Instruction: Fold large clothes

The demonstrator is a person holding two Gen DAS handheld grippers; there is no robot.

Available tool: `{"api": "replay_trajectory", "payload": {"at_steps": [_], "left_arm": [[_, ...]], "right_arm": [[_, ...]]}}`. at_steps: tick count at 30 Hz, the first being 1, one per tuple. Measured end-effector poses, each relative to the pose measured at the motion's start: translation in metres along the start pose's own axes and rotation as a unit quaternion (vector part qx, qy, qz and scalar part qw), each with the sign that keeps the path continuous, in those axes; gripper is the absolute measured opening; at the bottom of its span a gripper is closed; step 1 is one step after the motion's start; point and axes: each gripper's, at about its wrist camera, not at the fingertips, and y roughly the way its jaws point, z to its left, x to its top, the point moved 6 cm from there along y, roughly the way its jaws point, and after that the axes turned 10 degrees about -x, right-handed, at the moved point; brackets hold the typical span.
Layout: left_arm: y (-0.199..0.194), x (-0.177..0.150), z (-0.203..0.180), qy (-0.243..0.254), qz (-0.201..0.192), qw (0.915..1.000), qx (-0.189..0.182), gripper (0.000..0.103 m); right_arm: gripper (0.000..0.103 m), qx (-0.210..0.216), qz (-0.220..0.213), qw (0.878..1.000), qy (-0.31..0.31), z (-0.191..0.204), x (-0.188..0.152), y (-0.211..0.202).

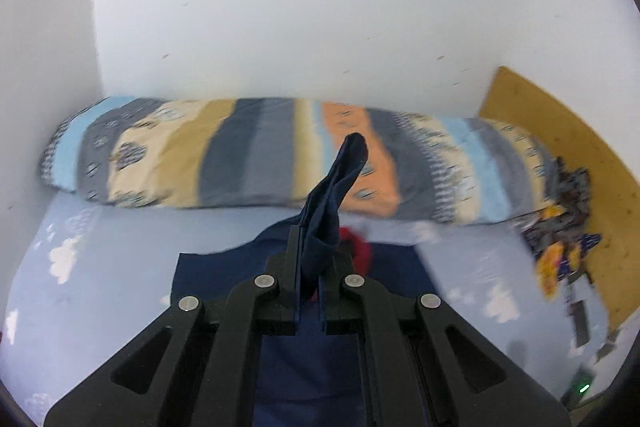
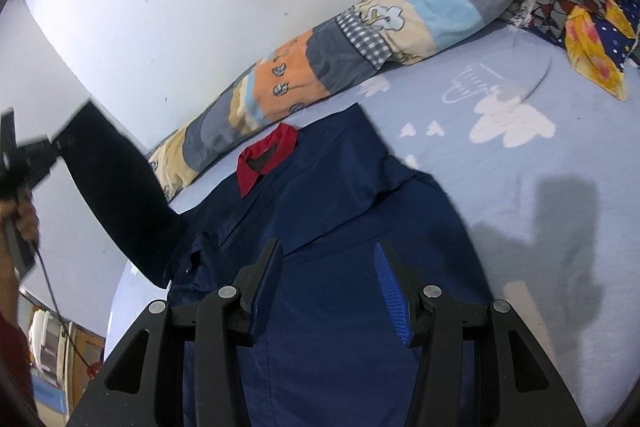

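left gripper (image 1: 310, 267) clamped on navy shirt's (image 2: 320, 195) sleeve (image 2: 116, 195), held up off the bed (image 2: 520, 187). right gripper (image 2: 328, 291) w/ jaws apart over shirt body (red collar (image 2: 266, 157) near the striped quilt (image 1: 256, 155)).

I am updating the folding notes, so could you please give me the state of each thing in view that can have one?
Navy blue shirt with red collar: spread flat on the bed, right sleeve folded over the chest.
Shirt's left sleeve: lifted off the bed, pinched at its end.
Left gripper: shut on the sleeve.
Right gripper: open, empty, above the shirt.
Striped patchwork quilt: rolled up along the wall.
Patterned clothes: crumpled in a heap.
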Motion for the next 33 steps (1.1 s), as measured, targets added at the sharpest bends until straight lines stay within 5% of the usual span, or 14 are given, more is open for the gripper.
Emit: {"api": "replay_trajectory", "payload": {"at_steps": [8, 17, 23, 25, 27, 33], "left_arm": [[0.068, -0.018, -0.101, 0.045, 0.031, 0.9983, -0.020, 0.004], [0.217, -0.162, -0.142, 0.015, 0.119, 0.9926, -0.016, 0.004], [0.272, -0.234, -0.177, 0.032, 0.166, 0.9857, -0.002, 0.004], [0.274, -0.244, -0.188, 0.044, 0.165, 0.9852, -0.002, 0.017], [0.275, -0.252, -0.196, 0.043, 0.182, 0.9821, -0.024, 0.072], [0.223, -0.245, -0.187, 0.037, 0.158, 0.9830, -0.085, 0.077]], "right_arm": [[0.050, 0.015, -0.007, 0.999, 0.029, -0.023, 0.009, -0.015], [0.050, 0.029, -0.007, 0.998, 0.053, -0.040, 0.013, -0.023], [0.050, 0.031, -0.003, 0.998, 0.055, -0.041, 0.012, -0.024], [0.050, 0.029, -0.003, 0.998, 0.054, -0.041, 0.012, -0.024], [0.050, 0.027, -0.001, 0.998, 0.054, -0.042, 0.012, -0.022], [0.050, 0.024, -0.003, 0.998, 0.066, -0.044, 0.014, -0.023]]}}
